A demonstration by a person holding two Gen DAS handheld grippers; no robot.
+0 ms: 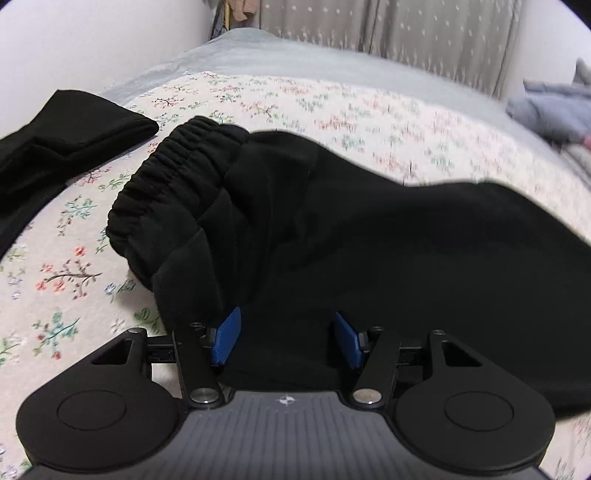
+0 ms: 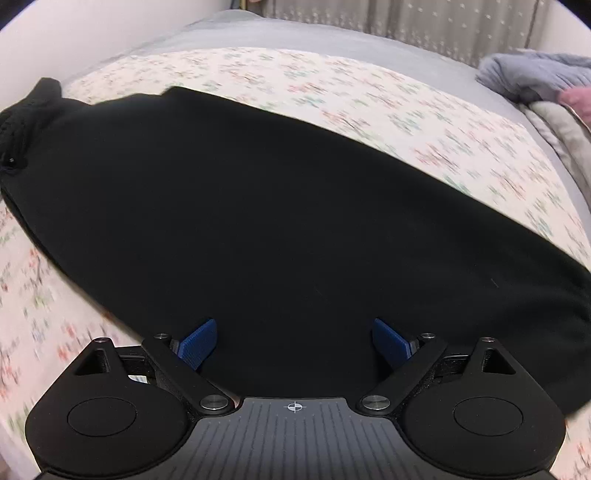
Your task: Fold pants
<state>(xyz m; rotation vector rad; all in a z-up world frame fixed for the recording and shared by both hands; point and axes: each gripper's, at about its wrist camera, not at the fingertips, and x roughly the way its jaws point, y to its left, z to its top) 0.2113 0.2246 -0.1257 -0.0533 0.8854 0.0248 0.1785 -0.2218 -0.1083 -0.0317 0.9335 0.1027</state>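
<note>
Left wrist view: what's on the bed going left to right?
Folded black garment → black pants, elastic waistband leading → grey clothes pile at the far right edge.

Floral bed [image 1: 369,110] – black pants [image 1: 332,229], blk garment [image 1: 55,140]

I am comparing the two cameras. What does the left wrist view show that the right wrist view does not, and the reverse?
Only the left view: a second black garment lying apart at far left, and the pants' gathered waistband seen clearly.

Only the right view: the long leg stretching right, and a pink cloth.

Both: the black pants on the floral sheet, a grey blanket, curtains, and open blue fingers over the fabric.
</note>
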